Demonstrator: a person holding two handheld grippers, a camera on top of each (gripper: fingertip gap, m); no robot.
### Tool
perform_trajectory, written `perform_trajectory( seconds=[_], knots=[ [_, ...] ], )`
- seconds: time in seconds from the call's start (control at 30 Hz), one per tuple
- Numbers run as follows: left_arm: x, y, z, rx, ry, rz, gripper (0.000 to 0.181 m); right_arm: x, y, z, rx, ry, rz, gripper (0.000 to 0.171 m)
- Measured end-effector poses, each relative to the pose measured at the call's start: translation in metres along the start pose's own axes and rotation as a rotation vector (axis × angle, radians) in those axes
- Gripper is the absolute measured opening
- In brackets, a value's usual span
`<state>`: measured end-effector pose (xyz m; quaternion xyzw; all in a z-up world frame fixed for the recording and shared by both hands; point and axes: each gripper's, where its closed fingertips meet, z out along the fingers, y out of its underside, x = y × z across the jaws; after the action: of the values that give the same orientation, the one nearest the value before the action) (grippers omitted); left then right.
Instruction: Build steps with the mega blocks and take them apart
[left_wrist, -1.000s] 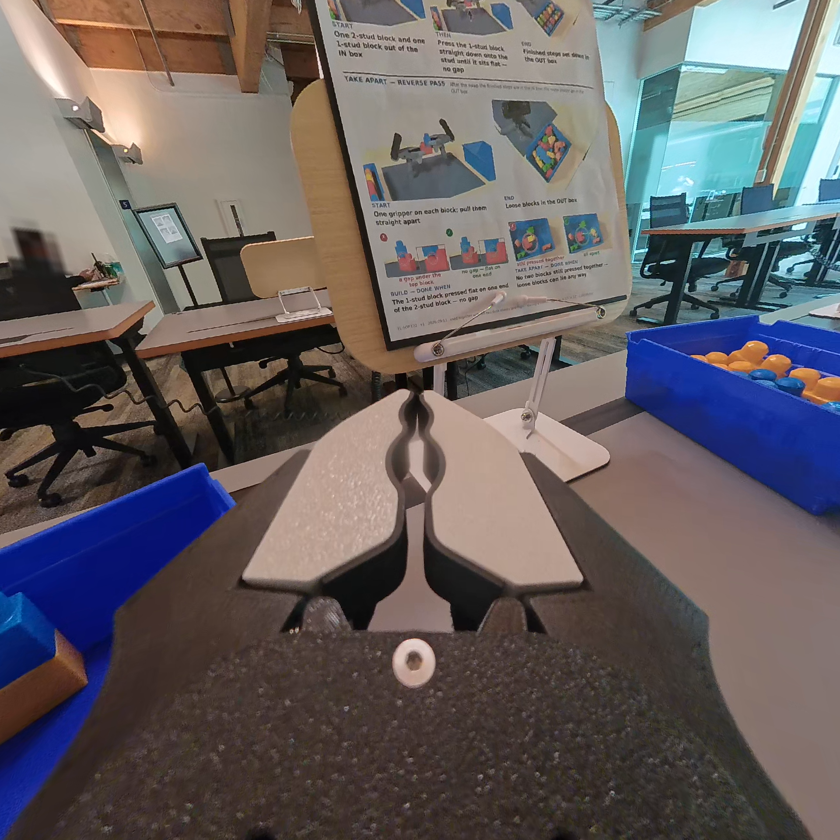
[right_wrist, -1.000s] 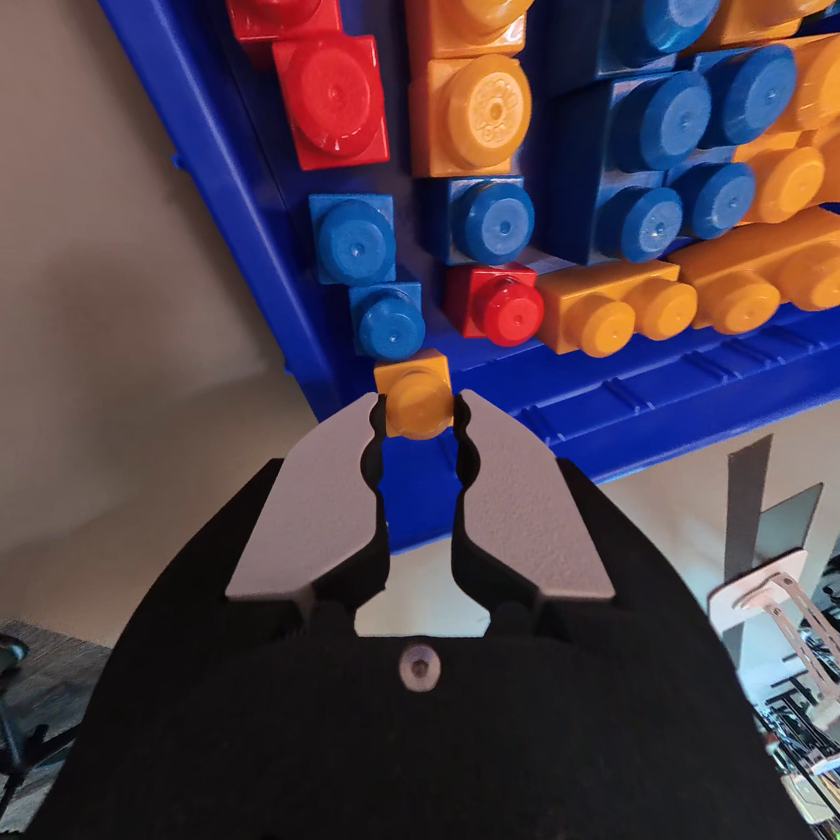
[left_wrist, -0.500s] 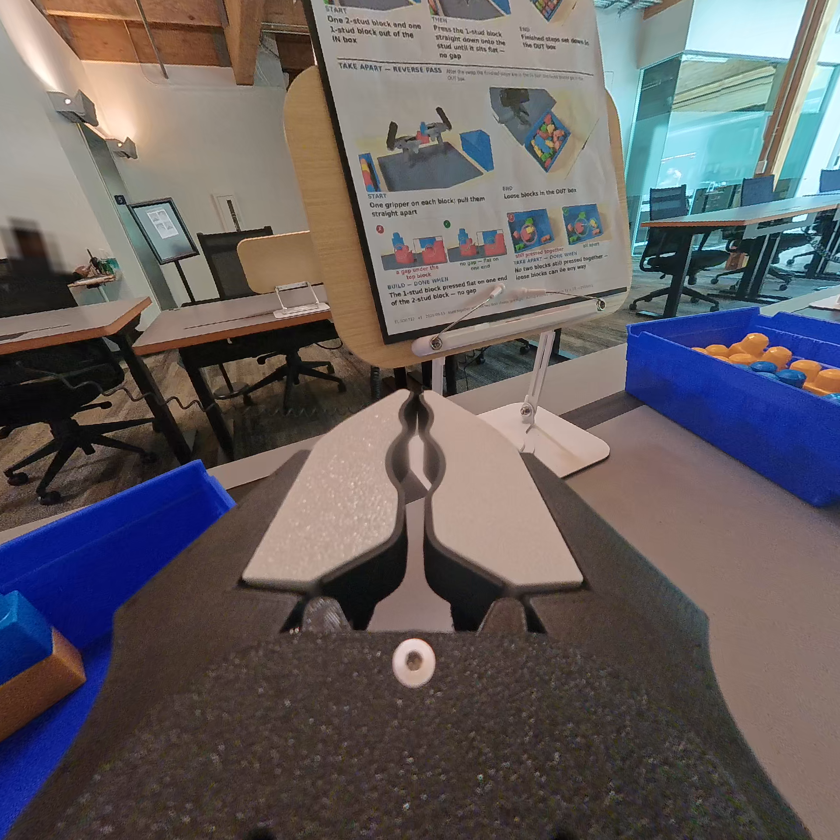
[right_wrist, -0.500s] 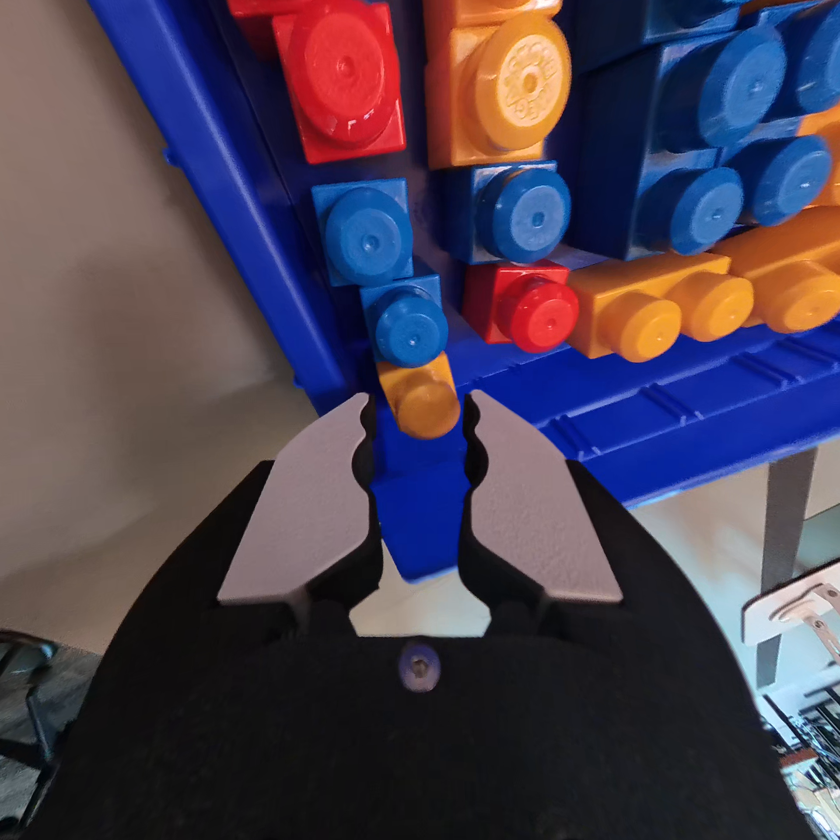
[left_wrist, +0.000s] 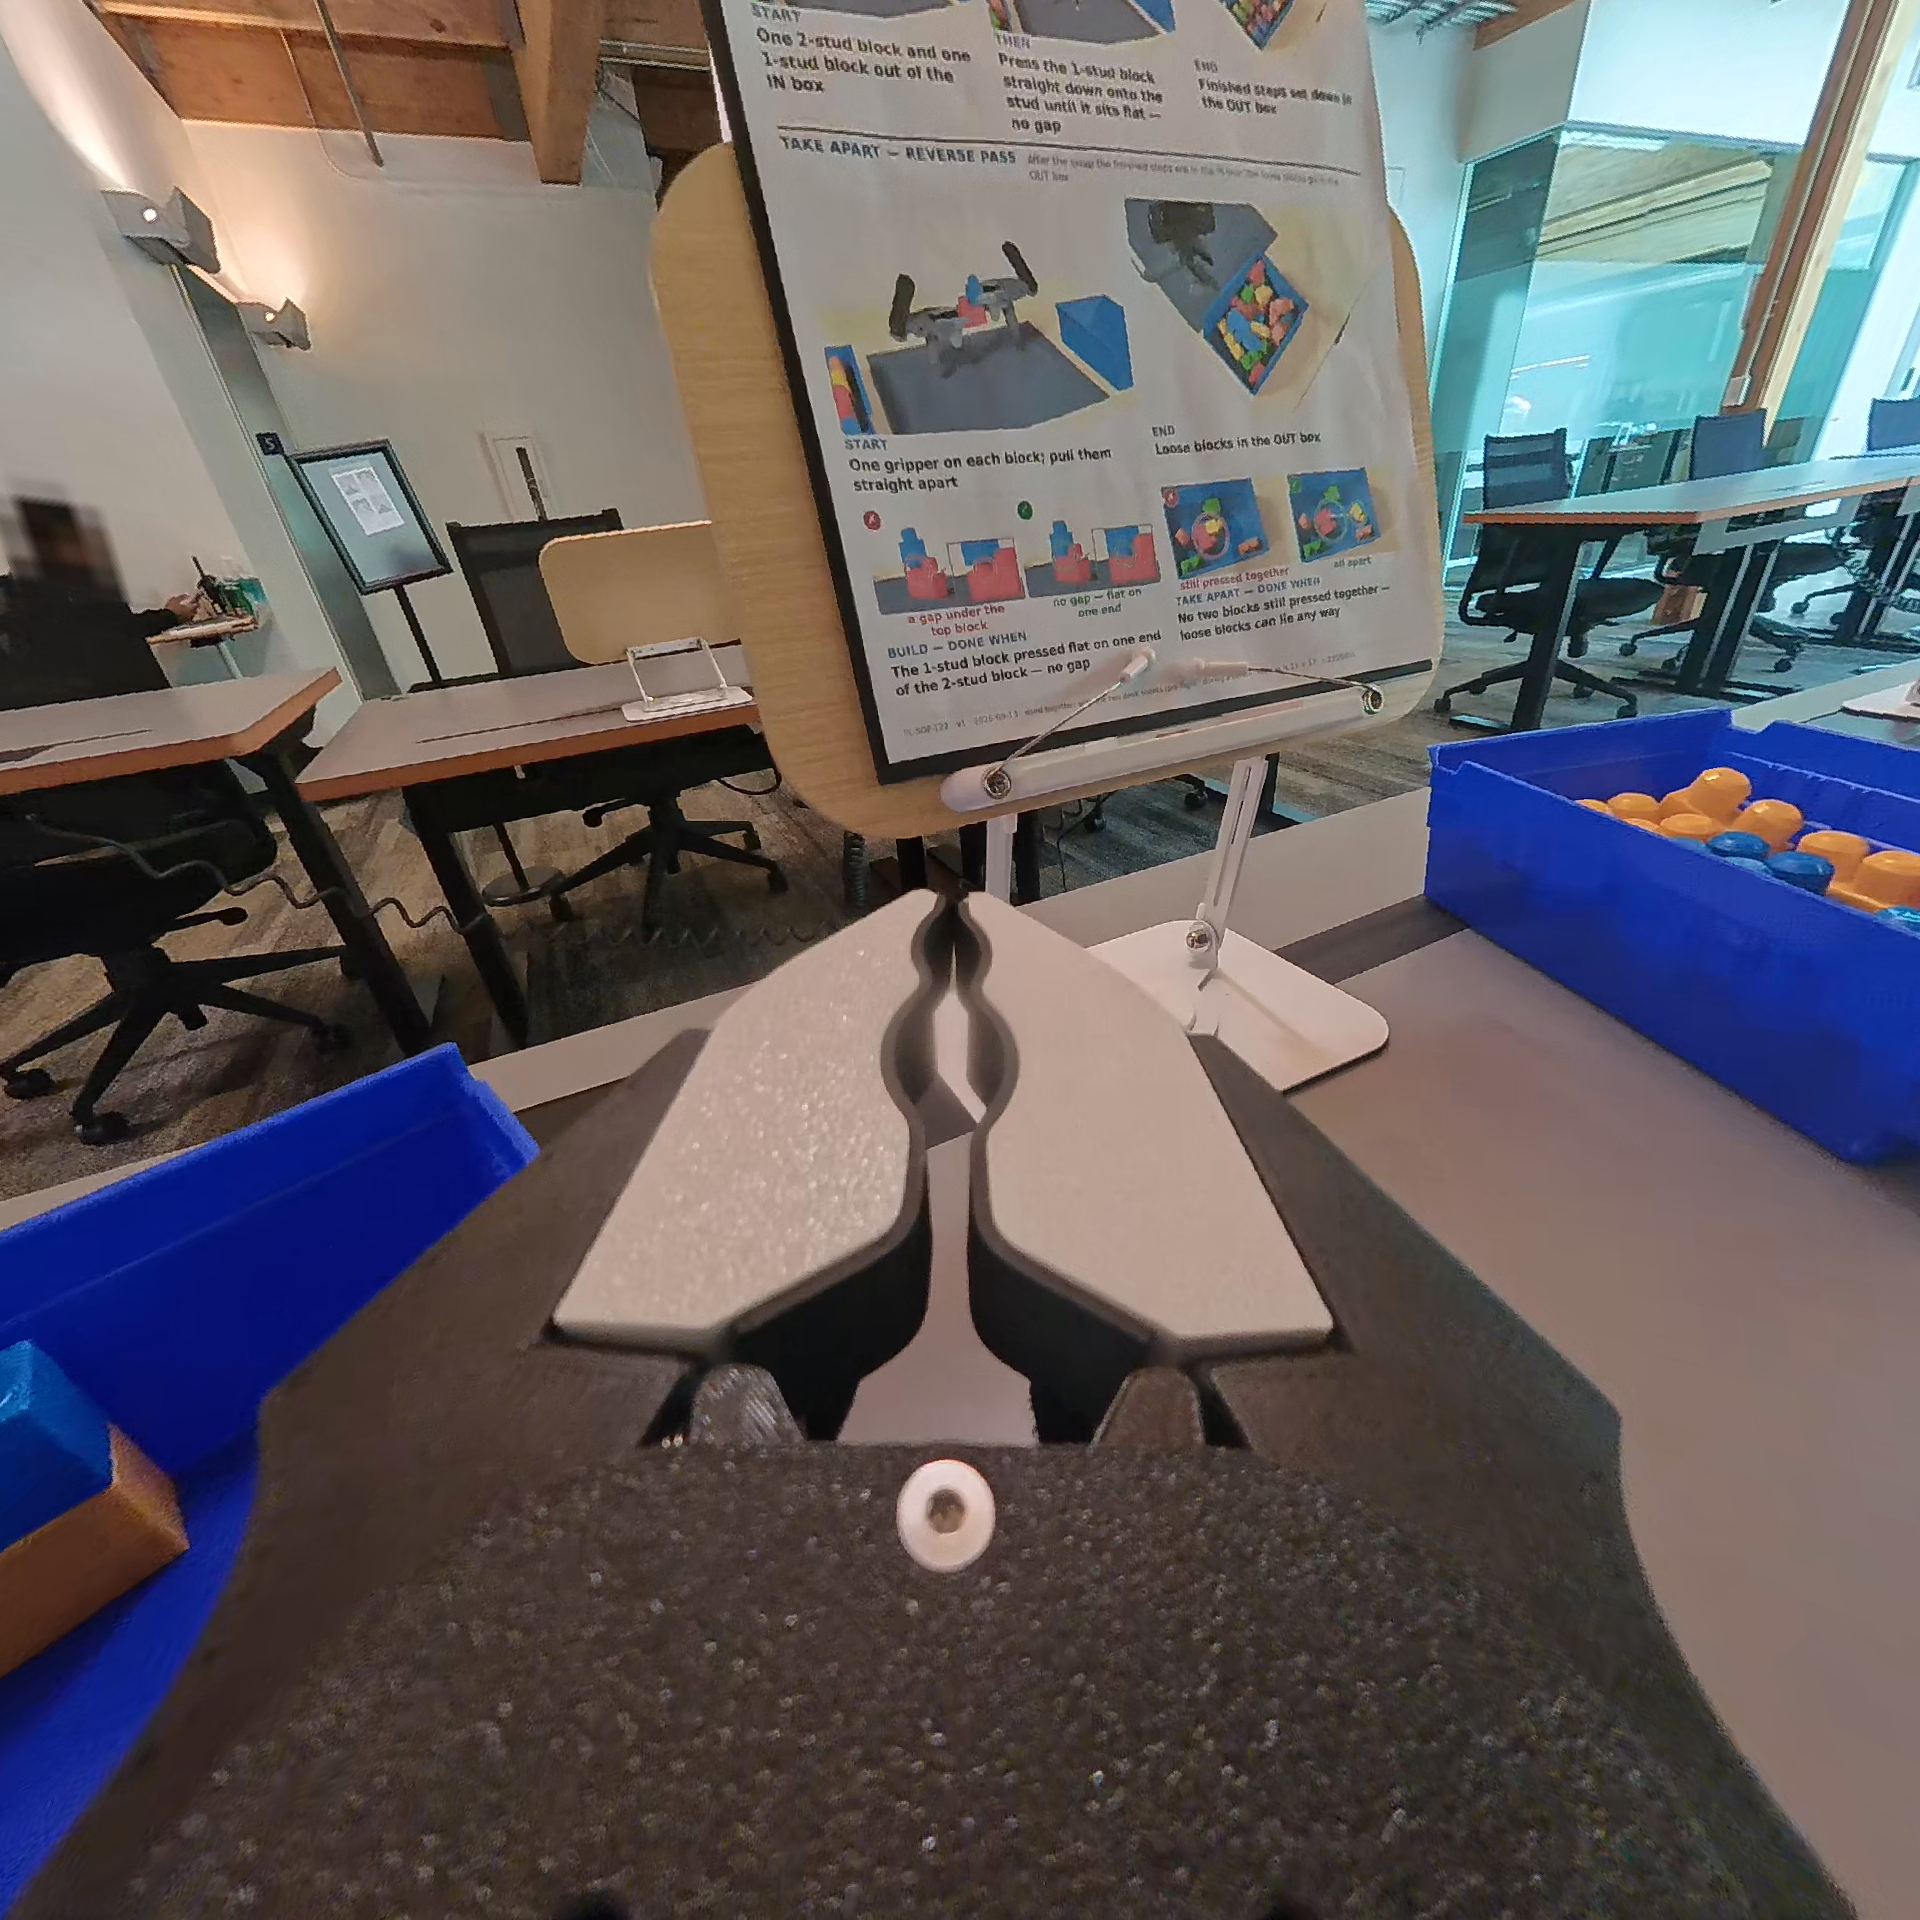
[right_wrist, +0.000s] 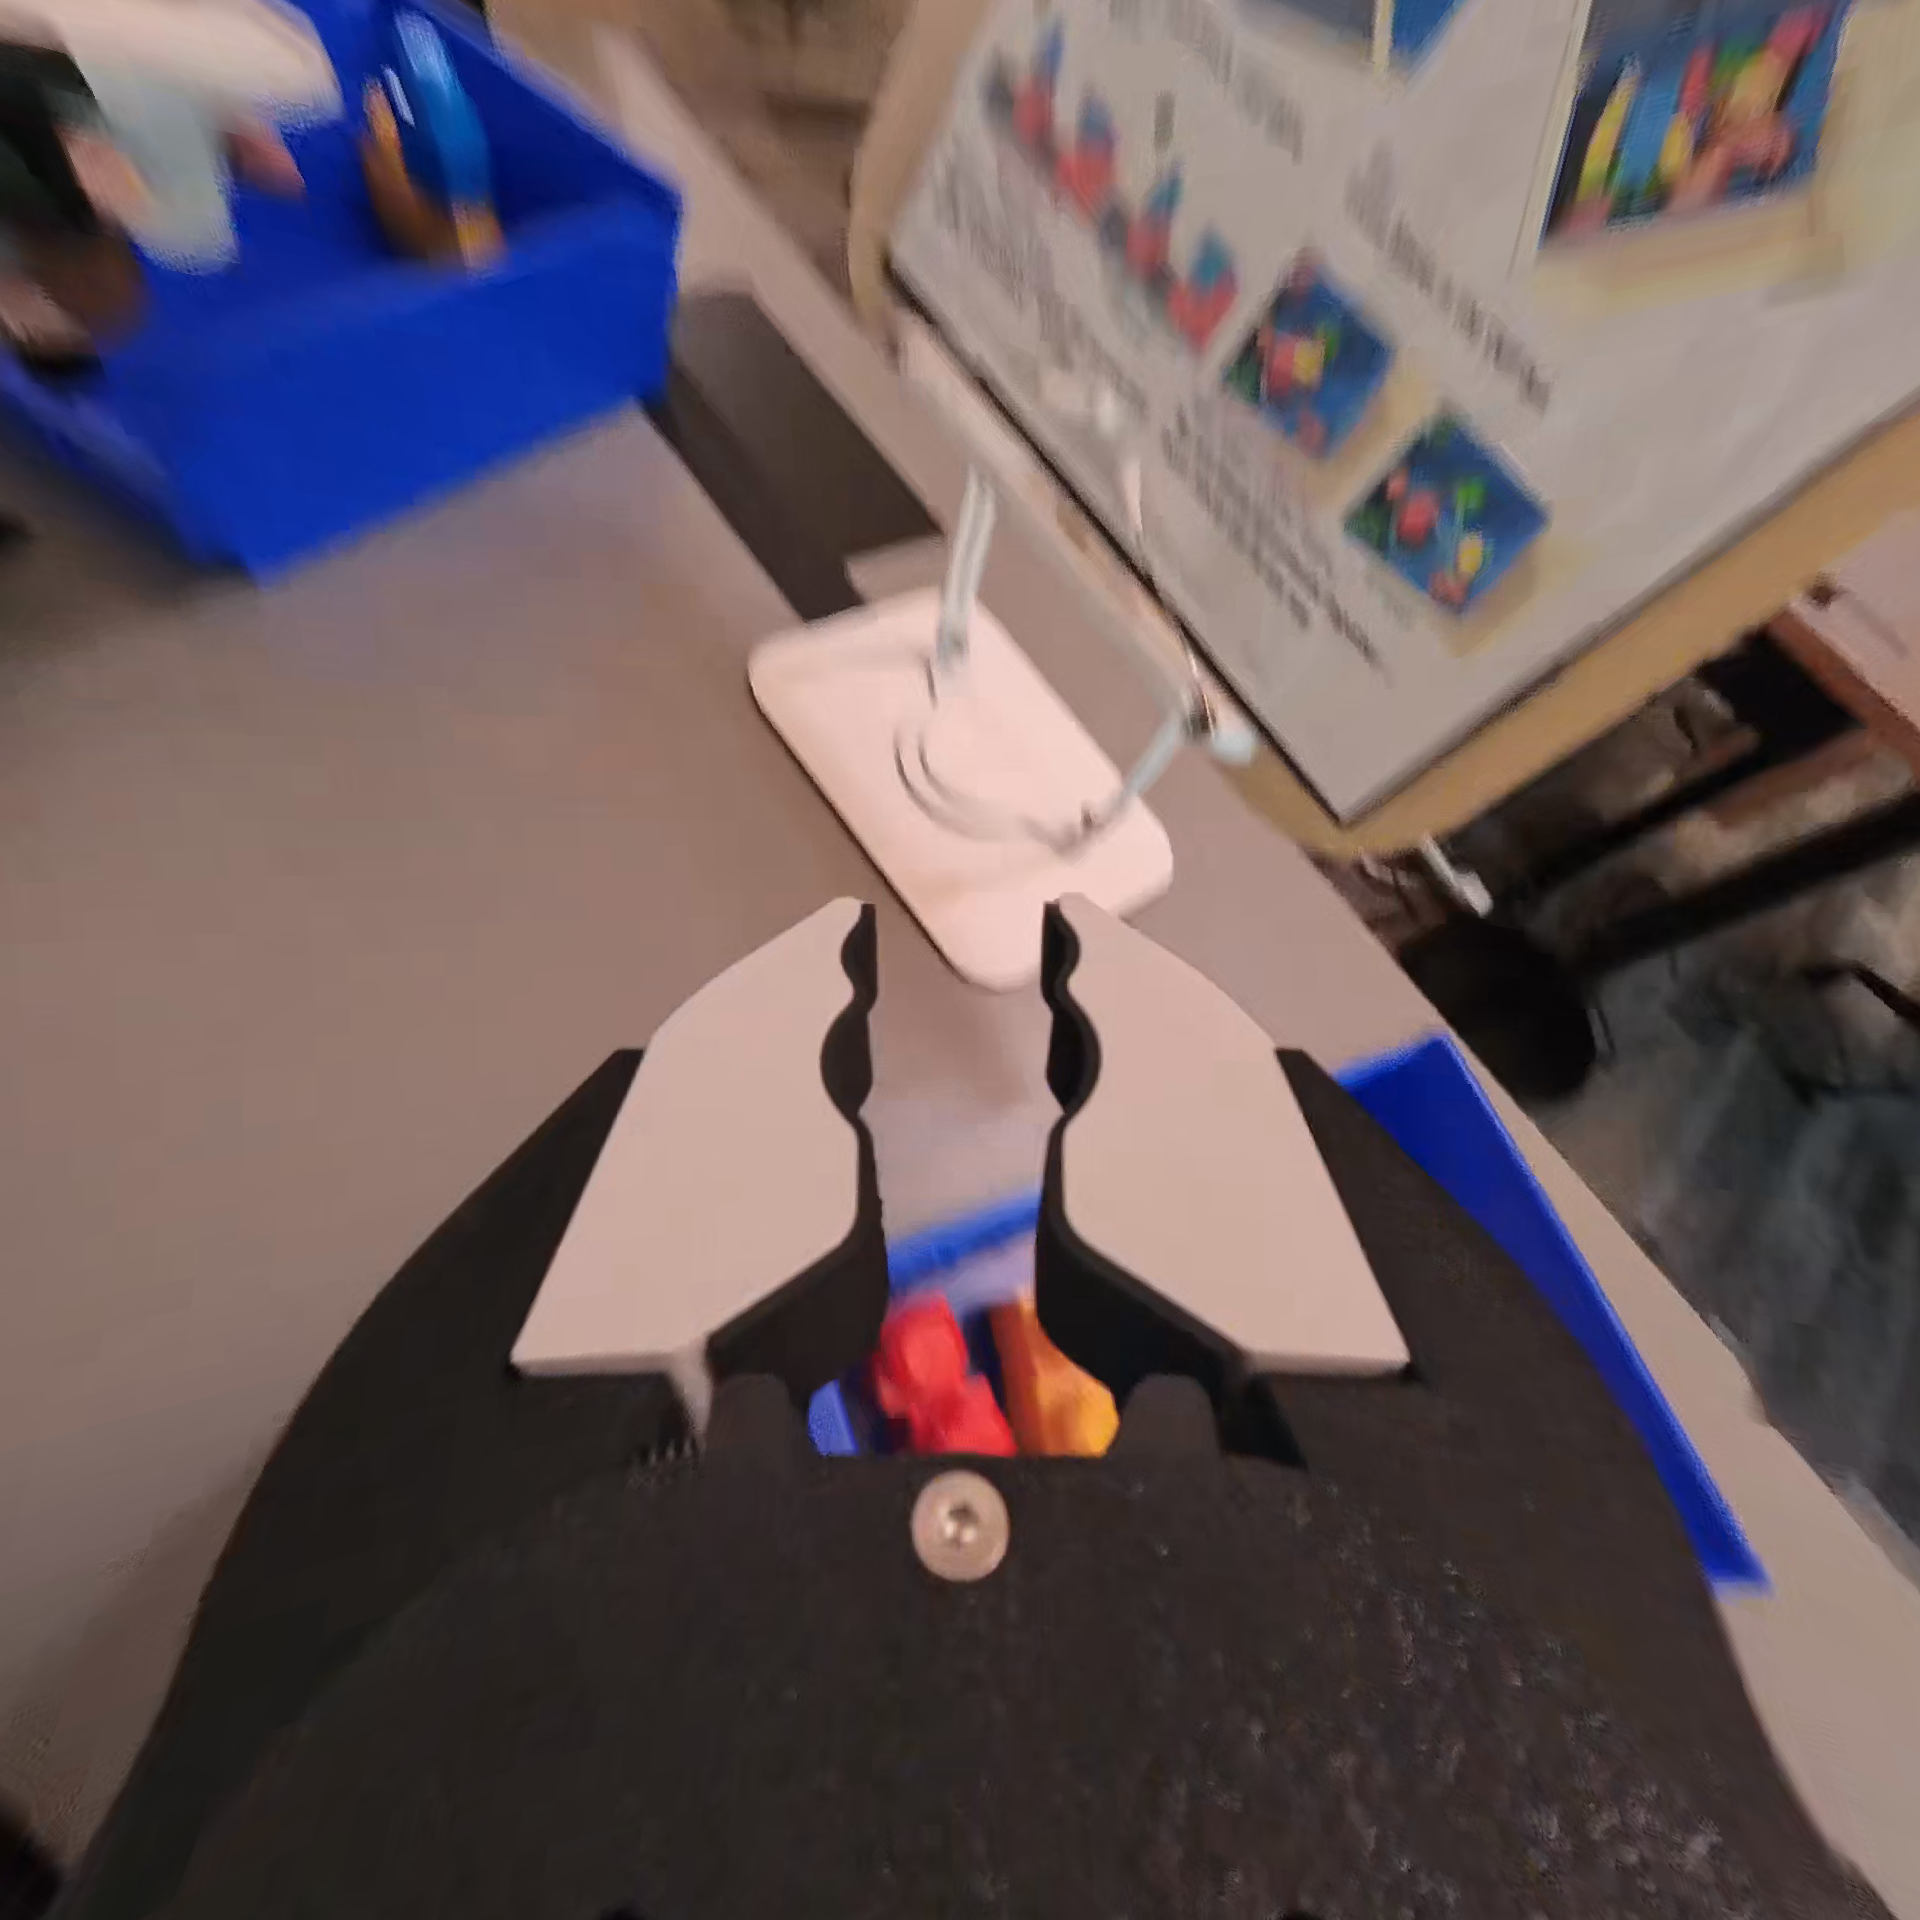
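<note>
Left gripper (left_wrist: 951, 914) jaws closed, empty; right gripper (right_wrist: 956, 914) jaws open, empty. Blocks (left_wrist: 1756, 831) probably light, rigid, smooth: grip by flat sides.

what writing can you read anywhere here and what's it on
Instruction sheet clipped to the wooden stand: printed headings and picture captions, legible in the left wrist view; I won't copy the wording.
The same sheet in the right wrist view: too blurred to read.
Framed sign on a floor stand, far left: too small to read.
Blocks in the right blue bin: no writing visible.
</note>
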<state>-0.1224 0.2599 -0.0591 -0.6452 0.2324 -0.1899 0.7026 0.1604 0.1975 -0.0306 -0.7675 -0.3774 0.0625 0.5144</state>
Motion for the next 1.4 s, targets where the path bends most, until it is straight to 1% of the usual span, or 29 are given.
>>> perform_trajectory(
  seconds=[0.03,0.1,0.17,0.3,0.33,0.43,0.53,0.63,0.8,1.03,1.2,1.3,1.4],
  knots=[
    [-0.001,-0.001,0.0,0.002,-0.001,-0.004,0.0,-0.006,-0.014,0.006,0.079,-0.001,0.035,0.028],
    [-0.002,-0.001,-0.001,0.003,-0.002,-0.012,0.0,-0.017,-0.032,0.017,0.215,0.005,0.115,0.021],
    [-0.002,0.001,0.0,-0.002,-0.002,-0.015,0.0,-0.024,-0.04,0.031,0.313,0.028,0.189,0.016],
    [-0.002,0.005,0.001,-0.015,-0.001,-0.014,0.0,-0.032,-0.034,0.056,0.42,0.098,0.301,0.003],
    [-0.002,0.005,0.002,-0.018,-0.001,-0.013,0.0,-0.034,-0.03,0.061,0.436,0.118,0.316,0.0],
    [-0.005,0.007,0.002,-0.025,-0.009,-0.005,0.0,-0.043,-0.018,0.074,0.464,0.119,0.346,0.0],
    [-0.013,0.007,0.0,-0.03,-0.034,-0.004,0.0,-0.047,-0.004,0.08,0.515,0.134,0.37,0.0],
    [-0.027,0.009,-0.002,-0.043,-0.078,-0.014,0.0,-0.044,0.006,0.083,0.5,0.151,0.369,0.0],
    [-0.067,0.014,-0.012,-0.088,-0.222,-0.012,0.0,-0.033,0.004,0.074,0.543,0.17,0.415,0.0],
    [-0.132,0.021,-0.028,-0.131,-0.391,-0.084,0.0,-0.027,0.007,0.07,0.551,0.183,0.438,0.0],
    [-0.179,0.023,-0.029,-0.178,-0.494,-0.094,0.023,-0.024,0.008,0.069,0.554,0.186,0.45,0.0],
    [-0.201,0.027,-0.027,-0.222,-0.567,-0.06,0.039,-0.022,0.009,0.066,0.558,0.19,0.454,0.0],
    [-0.217,0.034,-0.022,-0.269,-0.613,-0.028,0.047,-0.02,0.009,0.064,0.565,0.191,0.462,0.0]
  ],
)
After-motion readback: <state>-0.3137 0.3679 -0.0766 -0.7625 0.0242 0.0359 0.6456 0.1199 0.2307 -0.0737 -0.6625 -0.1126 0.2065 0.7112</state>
